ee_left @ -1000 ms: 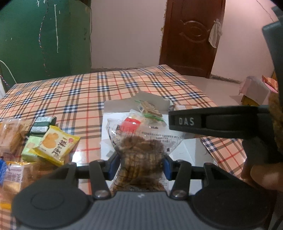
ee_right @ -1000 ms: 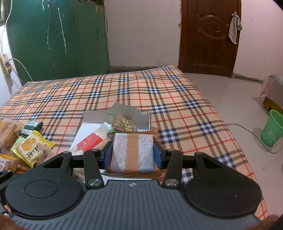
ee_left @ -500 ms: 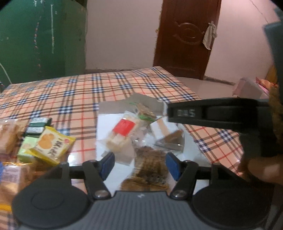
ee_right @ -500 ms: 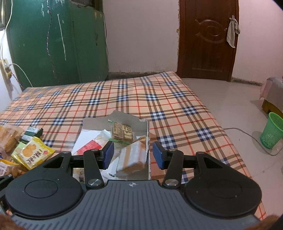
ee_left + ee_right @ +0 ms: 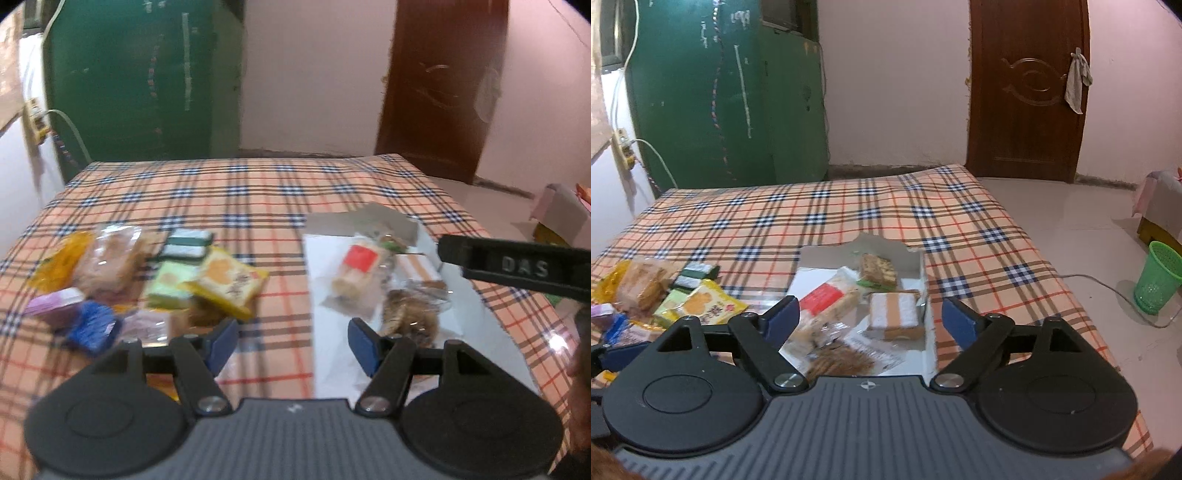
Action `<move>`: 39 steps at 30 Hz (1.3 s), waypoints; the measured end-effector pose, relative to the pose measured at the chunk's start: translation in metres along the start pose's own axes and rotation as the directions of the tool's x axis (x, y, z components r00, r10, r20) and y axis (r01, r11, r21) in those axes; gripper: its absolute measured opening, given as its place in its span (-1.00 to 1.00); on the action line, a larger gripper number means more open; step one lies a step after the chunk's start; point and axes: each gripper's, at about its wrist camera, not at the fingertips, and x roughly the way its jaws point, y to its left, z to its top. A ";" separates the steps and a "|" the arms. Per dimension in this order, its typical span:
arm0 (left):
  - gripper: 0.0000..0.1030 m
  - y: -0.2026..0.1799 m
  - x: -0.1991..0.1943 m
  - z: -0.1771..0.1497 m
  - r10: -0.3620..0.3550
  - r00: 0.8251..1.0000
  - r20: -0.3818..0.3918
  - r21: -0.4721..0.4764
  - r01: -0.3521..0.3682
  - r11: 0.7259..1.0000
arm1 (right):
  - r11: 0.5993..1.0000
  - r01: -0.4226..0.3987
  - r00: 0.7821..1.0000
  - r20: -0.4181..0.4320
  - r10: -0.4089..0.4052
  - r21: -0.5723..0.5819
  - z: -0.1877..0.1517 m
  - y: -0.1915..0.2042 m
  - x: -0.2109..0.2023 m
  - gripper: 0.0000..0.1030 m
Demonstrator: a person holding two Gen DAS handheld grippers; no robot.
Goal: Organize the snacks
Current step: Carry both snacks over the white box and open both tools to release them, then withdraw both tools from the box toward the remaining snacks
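While I am holding both the left claw [image 5: 293, 341] and right claw [image 5: 870, 319] wide and empty, four snacks are lying in the box [image 5: 925, 291] on the tabletop [image 5: 849, 210].

Left gripper [image 5: 293, 341] spread wide, holding nothing. Right gripper [image 5: 870, 319] likewise agape and empty, jutting into the left view from the right.

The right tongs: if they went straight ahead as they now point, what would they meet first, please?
Probably the orange-striped snack pack lying in the white box, between the open right tongs; depth is hard to judge.
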 end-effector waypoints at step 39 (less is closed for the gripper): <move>0.36 0.118 -0.048 -0.030 0.217 0.976 0.032 -0.158 -0.209 0.965 | 0.972 -0.191 0.980 -0.087 0.180 -0.139 -0.039 0.126 -0.007 1.00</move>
